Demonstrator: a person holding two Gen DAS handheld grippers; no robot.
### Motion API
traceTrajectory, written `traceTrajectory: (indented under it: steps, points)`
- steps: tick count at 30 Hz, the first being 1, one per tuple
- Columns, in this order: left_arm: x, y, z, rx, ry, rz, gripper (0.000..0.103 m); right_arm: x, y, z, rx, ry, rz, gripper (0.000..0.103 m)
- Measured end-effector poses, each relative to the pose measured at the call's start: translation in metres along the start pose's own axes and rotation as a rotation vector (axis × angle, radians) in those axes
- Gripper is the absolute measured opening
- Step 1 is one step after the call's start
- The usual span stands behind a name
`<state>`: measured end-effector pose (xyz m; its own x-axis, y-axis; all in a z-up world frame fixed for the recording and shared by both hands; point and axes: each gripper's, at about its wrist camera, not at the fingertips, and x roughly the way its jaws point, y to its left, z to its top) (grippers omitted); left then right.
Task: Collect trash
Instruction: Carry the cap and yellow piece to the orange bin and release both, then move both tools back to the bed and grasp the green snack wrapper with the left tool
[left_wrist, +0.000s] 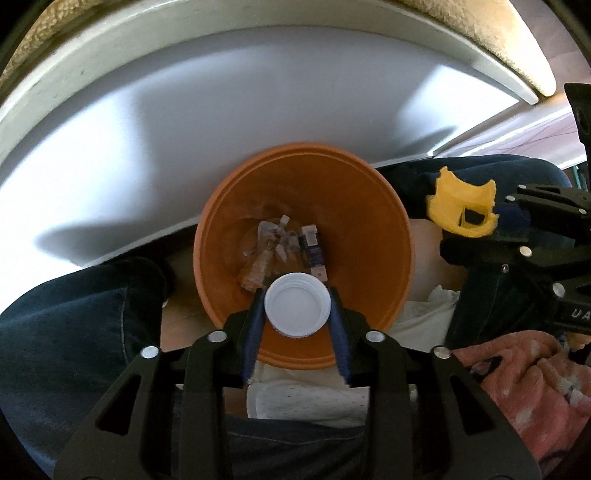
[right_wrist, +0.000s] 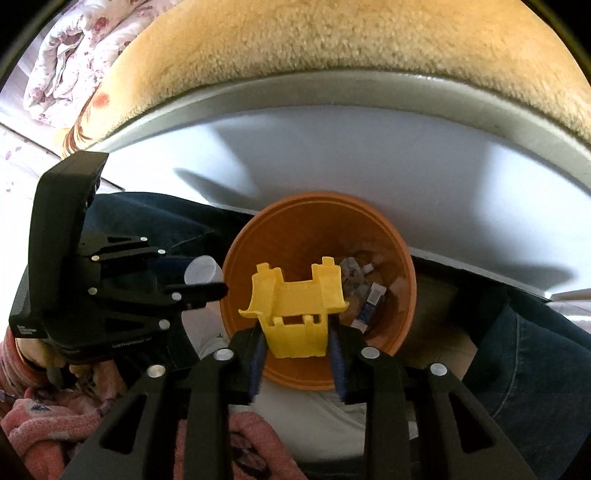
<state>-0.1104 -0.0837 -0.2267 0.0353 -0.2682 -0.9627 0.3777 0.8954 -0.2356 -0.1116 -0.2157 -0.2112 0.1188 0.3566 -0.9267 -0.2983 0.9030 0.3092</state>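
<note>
An orange bin (left_wrist: 369, 192) (right_wrist: 240, 258) stands below both grippers, with clear wrappers (left_wrist: 266, 247) and a small blue-and-white pack (left_wrist: 314, 251) (right_wrist: 371, 302) at its bottom. My left gripper (left_wrist: 297, 291) (right_wrist: 199, 280) points down over the bin's near rim. A white screw cap (left_wrist: 297, 304) (right_wrist: 201, 273) sits loose and tilted between its parted blue pads. My right gripper (right_wrist: 297, 328) (left_wrist: 465, 218) hangs over the bin. A yellow plastic piece (right_wrist: 295, 314) (left_wrist: 461, 210) is between its pads, with thin gaps at both sides.
A white bed side panel (left_wrist: 184, 129) rises right behind the bin, topped by a beige fleece cover (right_wrist: 332, 55). A person's legs in dark jeans (left_wrist: 74, 332) flank the bin. A pink fleece sleeve (left_wrist: 517, 376) is at the lower right, and a floral quilt (right_wrist: 62, 66) lies far left.
</note>
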Motion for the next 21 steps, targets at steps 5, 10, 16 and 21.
traceTrajectory:
  steps: [5,10,16,21]
  points:
    - [-0.007,0.000,0.001,-0.009,-0.037,0.025,0.075,-0.012,-0.005,0.000,0.016,-0.045,-0.007,0.062]
    - [-0.008,0.004,0.000,-0.032,-0.037,0.027,0.079,-0.015,-0.006,0.000,0.044,-0.067,-0.004,0.063]
    - [-0.008,0.002,0.000,-0.032,-0.043,0.035,0.079,-0.020,-0.011,-0.005,0.054,-0.074,0.000,0.065]
    - [-0.009,0.002,0.000,-0.030,-0.045,0.034,0.079,-0.021,-0.012,-0.006,0.053,-0.075,-0.002,0.065]
